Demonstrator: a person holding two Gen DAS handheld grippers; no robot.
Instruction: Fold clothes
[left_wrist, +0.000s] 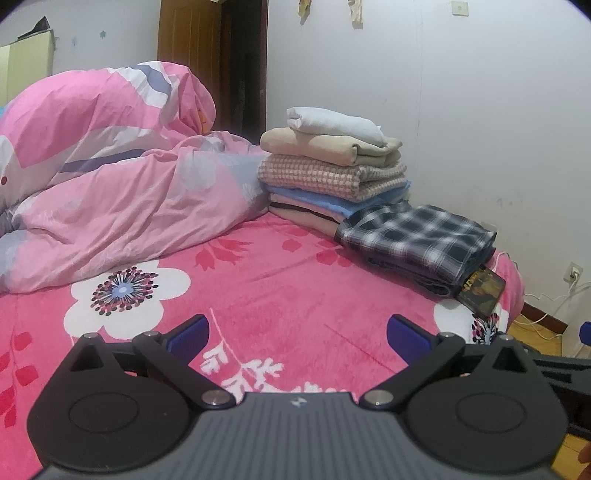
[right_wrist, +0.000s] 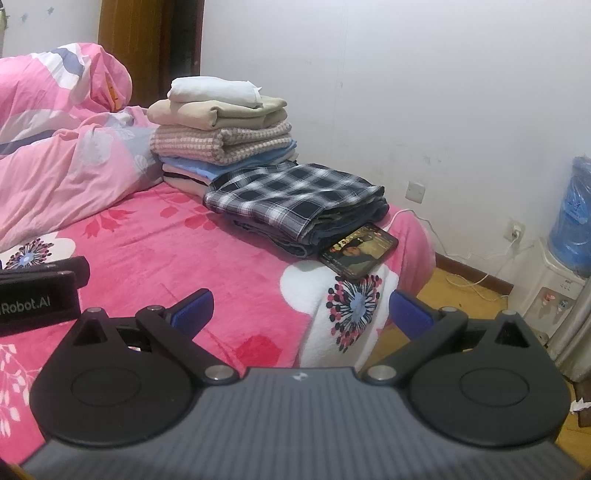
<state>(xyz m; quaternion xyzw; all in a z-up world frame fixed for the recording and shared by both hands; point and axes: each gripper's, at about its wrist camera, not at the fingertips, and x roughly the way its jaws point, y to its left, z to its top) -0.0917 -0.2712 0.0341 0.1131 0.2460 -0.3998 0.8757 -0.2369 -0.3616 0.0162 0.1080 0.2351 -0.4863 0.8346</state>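
Observation:
A stack of folded clothes (left_wrist: 332, 162) (right_wrist: 225, 136) stands at the far side of the pink floral bed (left_wrist: 258, 288) (right_wrist: 155, 251), near the wall: white on top, then beige, checked pink, blue. A folded dark plaid garment (left_wrist: 417, 236) (right_wrist: 295, 199) lies in front of the stack, by the bed's right edge. My left gripper (left_wrist: 297, 332) is open above the bedspread, nothing between its blue pads. My right gripper (right_wrist: 301, 310) is open too, over the bed's near right corner. The left gripper's body (right_wrist: 40, 291) shows at the left of the right wrist view.
A lit phone (right_wrist: 360, 251) (left_wrist: 482, 291) rests beside the plaid garment at the bed's edge. A crumpled pink duvet (left_wrist: 110, 177) (right_wrist: 62, 140) fills the left. A water dispenser (right_wrist: 570, 236), wall sockets and cables stand by the right wall over wooden floor.

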